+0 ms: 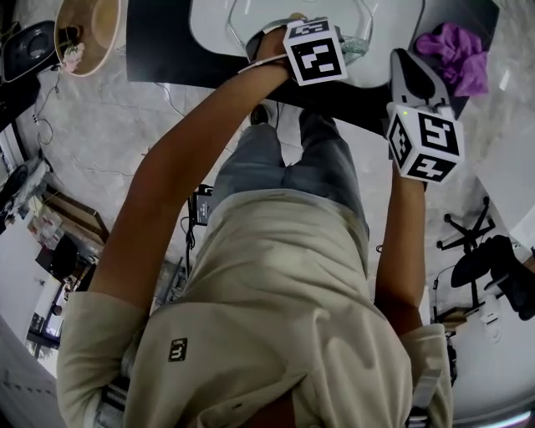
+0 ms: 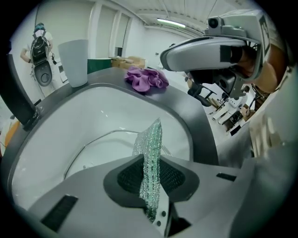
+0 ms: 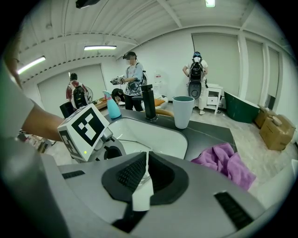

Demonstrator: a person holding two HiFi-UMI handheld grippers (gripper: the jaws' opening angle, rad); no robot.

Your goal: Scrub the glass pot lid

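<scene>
The glass pot lid (image 2: 104, 148) lies flat in the white sink (image 2: 93, 107); its rim also shows in the head view (image 1: 247, 21) and the right gripper view (image 3: 132, 142). My left gripper (image 2: 151, 165) is shut on a green mesh scrubber (image 2: 150, 148) that sticks up from the jaws over the lid. From above, the left gripper (image 1: 322, 38) hovers over the lid. My right gripper (image 3: 145, 162) has its jaws together with nothing clearly between them. It hangs over the dark counter at the sink's right edge (image 1: 407, 65), apart from the lid.
A purple cloth (image 1: 456, 54) lies on the dark counter (image 3: 209, 135) right of the sink. A grey cup (image 3: 184, 111), a black faucet (image 3: 149, 102) and a blue bottle (image 3: 113, 108) stand at the sink's far rim. Several people stand in the room behind.
</scene>
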